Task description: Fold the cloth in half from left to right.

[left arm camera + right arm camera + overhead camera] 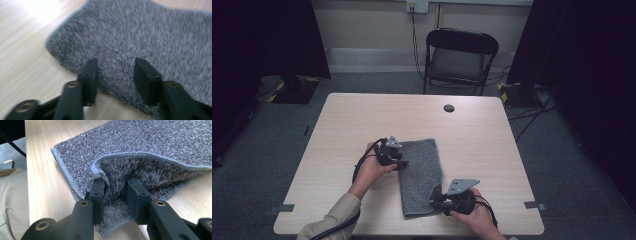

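L gripper jaws open over towel; R gripper pinching its fold.

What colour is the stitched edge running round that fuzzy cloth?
Pale blue-grey, against the darker speckled grey cloth; the right gripper view shows it best.

High view looks down; both gripper views closely share the grey cloth.
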`<state>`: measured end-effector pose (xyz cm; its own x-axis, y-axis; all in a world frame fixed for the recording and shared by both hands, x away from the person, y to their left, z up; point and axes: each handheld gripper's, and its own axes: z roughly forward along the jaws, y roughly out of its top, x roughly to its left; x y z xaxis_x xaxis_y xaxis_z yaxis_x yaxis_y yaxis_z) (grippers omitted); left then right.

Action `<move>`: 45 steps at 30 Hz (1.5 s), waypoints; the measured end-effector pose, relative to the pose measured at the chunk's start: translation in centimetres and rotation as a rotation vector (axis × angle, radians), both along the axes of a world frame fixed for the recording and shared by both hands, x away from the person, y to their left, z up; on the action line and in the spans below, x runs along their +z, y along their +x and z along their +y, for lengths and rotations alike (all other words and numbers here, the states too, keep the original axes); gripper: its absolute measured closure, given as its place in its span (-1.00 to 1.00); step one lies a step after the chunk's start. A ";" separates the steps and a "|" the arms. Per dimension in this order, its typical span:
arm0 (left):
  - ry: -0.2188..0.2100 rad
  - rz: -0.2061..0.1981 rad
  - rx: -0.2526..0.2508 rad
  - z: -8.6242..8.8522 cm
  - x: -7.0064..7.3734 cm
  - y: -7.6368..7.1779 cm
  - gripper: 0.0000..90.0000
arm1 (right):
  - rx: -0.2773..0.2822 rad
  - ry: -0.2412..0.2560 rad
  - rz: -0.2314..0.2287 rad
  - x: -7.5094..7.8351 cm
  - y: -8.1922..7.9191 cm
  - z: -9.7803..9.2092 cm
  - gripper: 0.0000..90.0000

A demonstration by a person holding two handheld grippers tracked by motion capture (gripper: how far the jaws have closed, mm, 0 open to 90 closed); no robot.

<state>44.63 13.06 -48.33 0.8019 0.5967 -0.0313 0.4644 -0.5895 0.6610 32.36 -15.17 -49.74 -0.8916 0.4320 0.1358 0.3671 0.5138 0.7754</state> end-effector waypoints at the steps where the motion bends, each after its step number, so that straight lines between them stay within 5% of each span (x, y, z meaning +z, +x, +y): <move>1: -0.013 -0.005 -0.007 0.0 -0.1 0.0 0.45 | -0.002 -0.001 0.000 0.0 0.0 0.0 0.49; 2: -0.022 0.008 -0.015 0.1 -0.1 0.0 0.71 | -0.005 0.000 0.000 -0.1 0.0 -0.1 0.47; 4: -0.016 0.012 -0.021 0.1 0.0 0.0 0.80 | -0.003 -0.002 -0.001 0.0 0.0 -0.1 0.44; 13: -0.012 0.018 -0.038 0.1 0.2 0.1 0.85 | 0.002 -0.016 -0.003 0.4 0.2 -0.4 0.27; 21: -0.108 0.011 -0.056 -0.1 0.9 -1.5 0.43 | 0.004 -0.019 -0.003 0.5 0.3 -0.6 0.24; 26: -0.121 0.007 -0.075 0.1 0.8 -2.9 0.23 | -0.004 -0.014 0.003 0.0 0.3 -0.7 0.24; 29: -0.125 -0.017 -0.031 0.7 1.1 -2.8 -0.03 | -0.004 -0.017 -0.003 0.0 0.2 -0.6 0.24; 33: -0.072 -0.047 0.027 2.0 1.5 -1.2 -0.07 | -0.005 -0.021 -0.002 0.0 0.2 -0.6 0.23; 35: -0.131 -0.046 0.037 2.1 1.9 -1.1 -0.10 | -0.007 -0.024 -0.007 0.0 0.2 -0.5 0.23; 45: -0.148 -0.024 -0.057 0.7 1.4 -4.2 -0.08 | -0.019 -0.020 -0.018 -0.1 0.3 0.5 0.22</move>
<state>40.45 13.74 -46.91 0.8359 0.5404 -0.0957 0.4157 -0.5097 0.7533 32.63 -14.63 -49.81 -0.8855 0.4513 0.1107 0.3628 0.5226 0.7715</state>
